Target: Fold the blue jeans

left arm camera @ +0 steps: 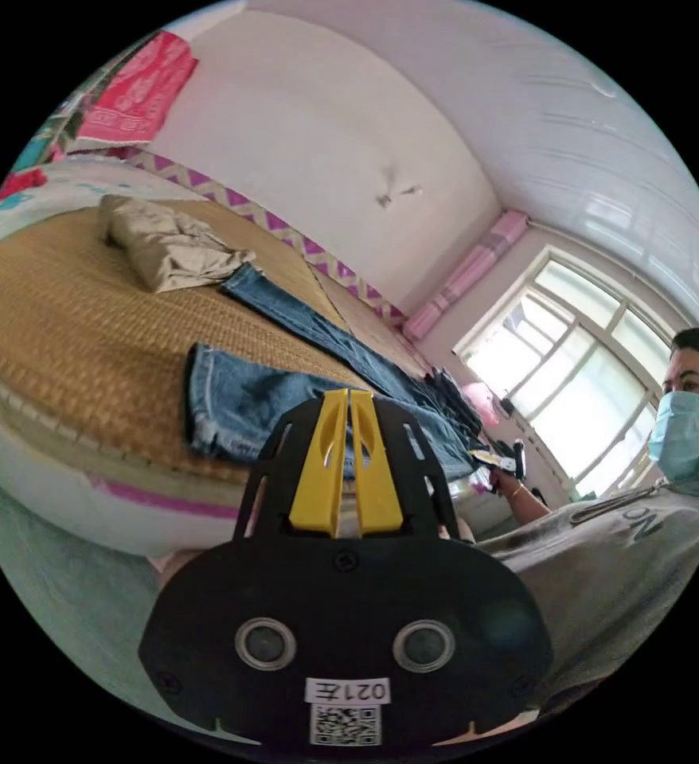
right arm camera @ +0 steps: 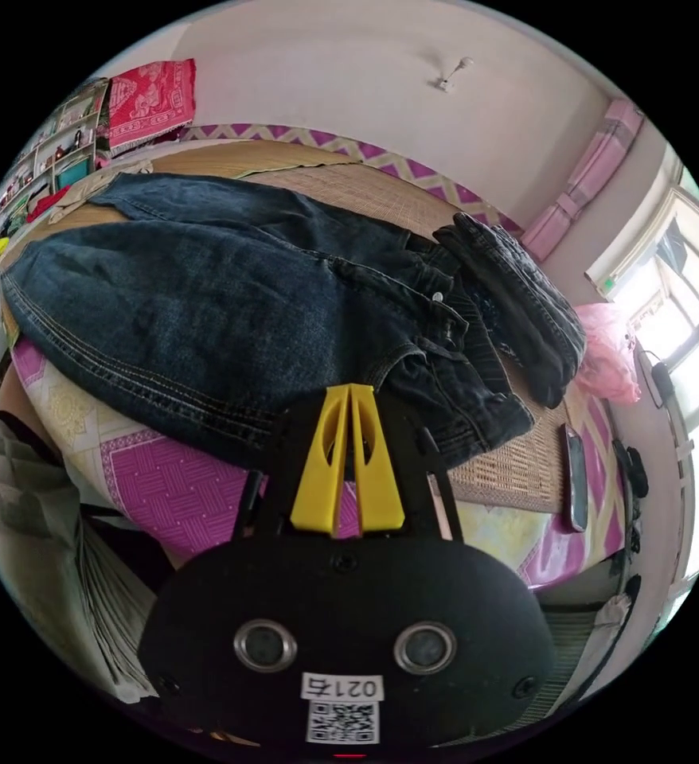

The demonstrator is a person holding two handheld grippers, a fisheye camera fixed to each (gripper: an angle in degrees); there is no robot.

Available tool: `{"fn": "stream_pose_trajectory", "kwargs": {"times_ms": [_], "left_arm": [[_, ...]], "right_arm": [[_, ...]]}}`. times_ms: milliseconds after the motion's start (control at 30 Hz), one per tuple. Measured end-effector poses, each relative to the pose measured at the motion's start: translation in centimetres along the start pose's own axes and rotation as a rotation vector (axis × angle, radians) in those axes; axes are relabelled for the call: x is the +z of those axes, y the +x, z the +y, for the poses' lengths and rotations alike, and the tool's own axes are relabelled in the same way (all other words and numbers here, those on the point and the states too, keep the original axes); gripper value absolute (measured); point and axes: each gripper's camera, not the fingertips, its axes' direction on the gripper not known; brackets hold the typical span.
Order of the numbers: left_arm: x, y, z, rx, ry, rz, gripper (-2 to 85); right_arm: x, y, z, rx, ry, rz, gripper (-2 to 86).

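Note:
The blue jeans [left arm camera: 286, 398] lie flat on the bed's woven mat [left arm camera: 63, 318], their two legs spread apart. My left gripper [left arm camera: 348, 392] hovers just off the bed edge by the nearer leg's hem, jaws shut with nothing between them. In the right gripper view the jeans [right arm camera: 206, 294] stretch across the bed, waistband [right arm camera: 453, 382] toward the right. My right gripper [right arm camera: 349, 387] is shut and empty, its tips just short of the jeans' near edge by the waist. The right gripper [left arm camera: 499, 461] also appears in the left gripper view, held in the person's hand.
A crumpled beige garment [left arm camera: 166, 247] lies beyond the jeans' legs. A folded dark garment [right arm camera: 517, 310], a pink bag [right arm camera: 604, 358] and a phone [right arm camera: 576, 477] sit past the waistband. The person [left arm camera: 644, 541] stands at the bed's side. A window [left arm camera: 588, 374] is behind.

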Motion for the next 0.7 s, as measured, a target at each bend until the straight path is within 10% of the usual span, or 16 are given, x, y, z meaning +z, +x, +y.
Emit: {"fn": "stream_pose_trajectory", "kwargs": {"times_ms": [700], "left_arm": [[-4.7, -8.7, 9.1, -0.503, 0.092, -0.128, 6.7]], "right_arm": [[-5.5, -22.2, 63.8, 0.836, 0.101, -0.474, 9.0]]}}
